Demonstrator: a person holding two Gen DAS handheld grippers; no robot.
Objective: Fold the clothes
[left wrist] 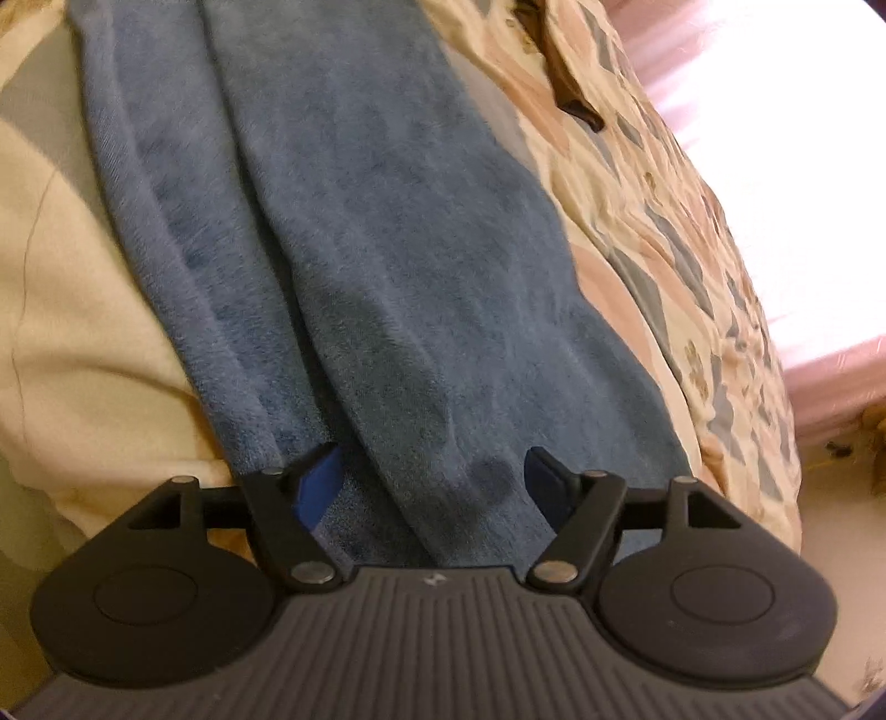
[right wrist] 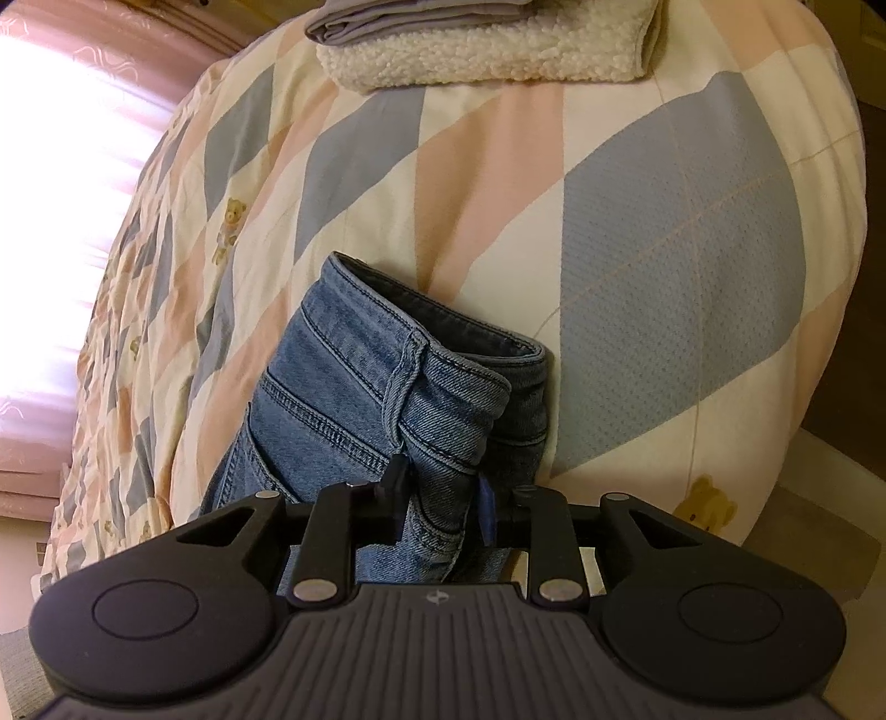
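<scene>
Your jeans (right wrist: 387,399) lie on the patchwork quilt (right wrist: 664,232) of the bed, and everything here is best placed from them. In the right wrist view the waistband end sits doubled over, its stitched band and belt loop facing up, so the garment looks part-folded lengthwise. Your right gripper (right wrist: 440,507) straddles that denim just below the waistband with its fingers (right wrist: 394,487) narrowly parted; the cloth runs between them, yet I cannot tell whether the pads are pressing or merely bracketing it. Holding there makes sense as an anchor, keeping the waist end from sliding while the other end is worked. In the left wrist view the pale inside-out face of the jeans (left wrist: 360,249) stretches away as two overlapping legs, flat on the quilt. Your left gripper (left wrist: 432,476) hangs over the near end of those legs with its fingers (left wrist: 318,487) spread wide, either side of the cloth and gripping nothing. That open stance suggests the leg end is laid down rather than carried. Beyond the waistband, well apart, a fleecy cream blanket (right wrist: 487,61) with a grey folded cloth (right wrist: 410,16) on top waits as a finished stack.
</scene>
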